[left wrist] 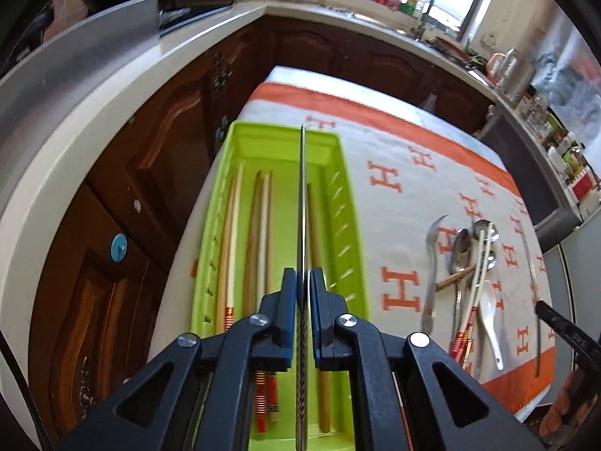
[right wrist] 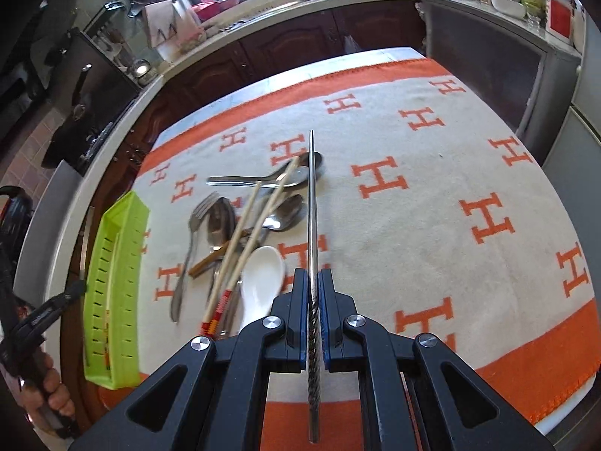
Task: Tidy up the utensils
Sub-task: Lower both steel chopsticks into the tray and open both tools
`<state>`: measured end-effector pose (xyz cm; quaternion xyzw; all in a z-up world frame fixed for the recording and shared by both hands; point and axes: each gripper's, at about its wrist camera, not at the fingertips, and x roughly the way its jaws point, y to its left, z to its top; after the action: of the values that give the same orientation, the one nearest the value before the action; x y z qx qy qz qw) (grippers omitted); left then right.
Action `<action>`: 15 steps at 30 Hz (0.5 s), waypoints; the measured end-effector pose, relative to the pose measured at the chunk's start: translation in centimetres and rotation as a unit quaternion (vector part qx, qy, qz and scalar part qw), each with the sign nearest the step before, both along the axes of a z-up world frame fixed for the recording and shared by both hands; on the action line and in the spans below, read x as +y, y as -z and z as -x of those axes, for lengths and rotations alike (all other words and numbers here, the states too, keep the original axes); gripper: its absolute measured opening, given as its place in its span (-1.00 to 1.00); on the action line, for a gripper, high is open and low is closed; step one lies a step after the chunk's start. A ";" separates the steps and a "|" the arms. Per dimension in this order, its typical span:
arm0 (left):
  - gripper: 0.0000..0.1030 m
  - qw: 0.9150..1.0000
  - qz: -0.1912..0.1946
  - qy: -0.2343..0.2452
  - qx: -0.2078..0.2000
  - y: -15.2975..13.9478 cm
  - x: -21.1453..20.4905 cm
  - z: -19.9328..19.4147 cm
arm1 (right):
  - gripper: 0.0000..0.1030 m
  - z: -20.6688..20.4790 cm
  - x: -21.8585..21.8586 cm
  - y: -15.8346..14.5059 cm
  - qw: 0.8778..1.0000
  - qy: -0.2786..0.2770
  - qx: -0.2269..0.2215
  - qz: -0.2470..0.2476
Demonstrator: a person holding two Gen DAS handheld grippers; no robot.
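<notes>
Under left tongs point(left wrist: 302, 282), tray point(left wrist: 340, 203) half-hidden

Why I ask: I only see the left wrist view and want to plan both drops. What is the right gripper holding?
Observer: The right gripper is shut on a metal chopstick, with its twisted handle between the pads.
Operator: Is it over the tray?
Observer: No. It points along the right side of the utensil pile; the green tray lies far to its left.
Operator: What in the pile is nearest to it?
Observer: The white ceramic spoon, just left of the fingertips.
</notes>
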<state>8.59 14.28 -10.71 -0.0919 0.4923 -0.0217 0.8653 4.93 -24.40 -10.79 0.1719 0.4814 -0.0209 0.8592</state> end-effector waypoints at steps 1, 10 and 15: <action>-0.80 1.000 -0.003 -0.003 0.006 0.3 0.2 0.1 | -0.90 0.2 0.5 -0.5 1.000 -0.006 -0.004 0.001; -0.08 0.998 -0.045 -0.025 -0.041 -2.1 2.4 2.5 | -0.90 -0.8 7.7 -4.6 0.996 -0.083 -0.031 -0.003; 0.22 0.994 -0.057 -0.058 -0.069 -4.5 4.7 3.6 | -0.90 -2.1 13.7 -5.6 0.990 -0.134 -0.029 -0.022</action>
<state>5.02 18.96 -6.18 -0.0693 0.4254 0.0501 0.9010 7.02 -10.66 -5.22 0.1250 0.4755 0.1096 0.8639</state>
